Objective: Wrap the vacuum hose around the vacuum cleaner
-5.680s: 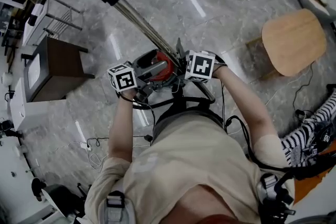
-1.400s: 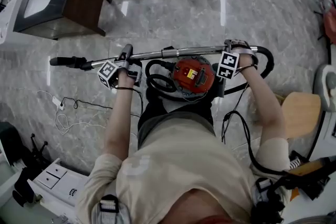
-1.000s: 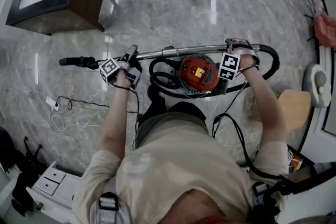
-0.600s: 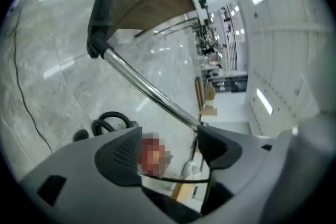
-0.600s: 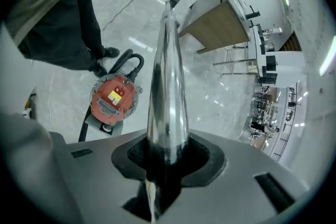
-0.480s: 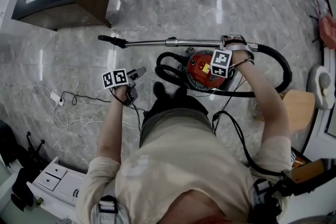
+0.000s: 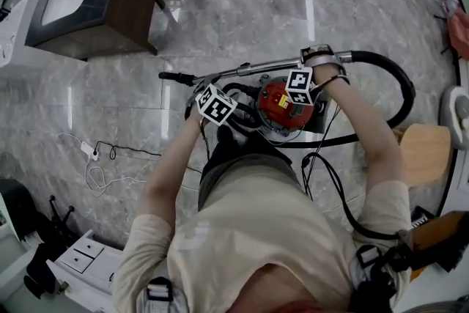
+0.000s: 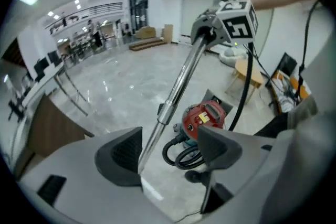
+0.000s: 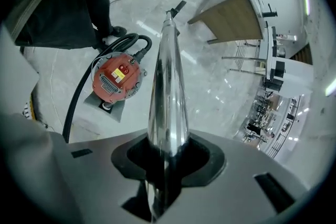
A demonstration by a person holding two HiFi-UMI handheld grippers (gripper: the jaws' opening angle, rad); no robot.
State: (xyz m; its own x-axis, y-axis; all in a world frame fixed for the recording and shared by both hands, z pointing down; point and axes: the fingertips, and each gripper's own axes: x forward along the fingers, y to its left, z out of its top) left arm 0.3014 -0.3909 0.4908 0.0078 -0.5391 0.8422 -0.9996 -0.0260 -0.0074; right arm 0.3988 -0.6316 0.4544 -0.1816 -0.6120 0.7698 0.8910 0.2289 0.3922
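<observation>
The red vacuum cleaner point(image 7: 282, 102) stands on the floor in front of my feet. Its black hose point(image 7: 404, 95) sweeps out in a wide loop to the right, and more hose lies coiled point(image 8: 178, 152) by the body. My right gripper point(image 7: 316, 55) is shut on the chrome wand point(image 7: 249, 70), which runs left at a shallow slant. In the right gripper view the wand point(image 9: 168, 86) rises straight out of the right gripper point(image 9: 167, 157). My left gripper point(image 7: 211, 93) has just been opening. In its own view the wand point(image 8: 181, 81) passes between the left gripper's point(image 8: 170, 152) jaws, close to the left pad, unclamped.
A dark wooden cabinet point(image 7: 91, 0) stands at the far left. A round wooden stool point(image 7: 421, 154) is at the right. A white cable with a power strip point(image 7: 91, 154) trails on the marble floor at the left. White drawers point(image 7: 80, 260) sit near the lower left.
My left gripper let go of the wand's left part, dropped back, then swung up and right to the wand beside the vacuum, rolling over. The hose loop has spread further right.
</observation>
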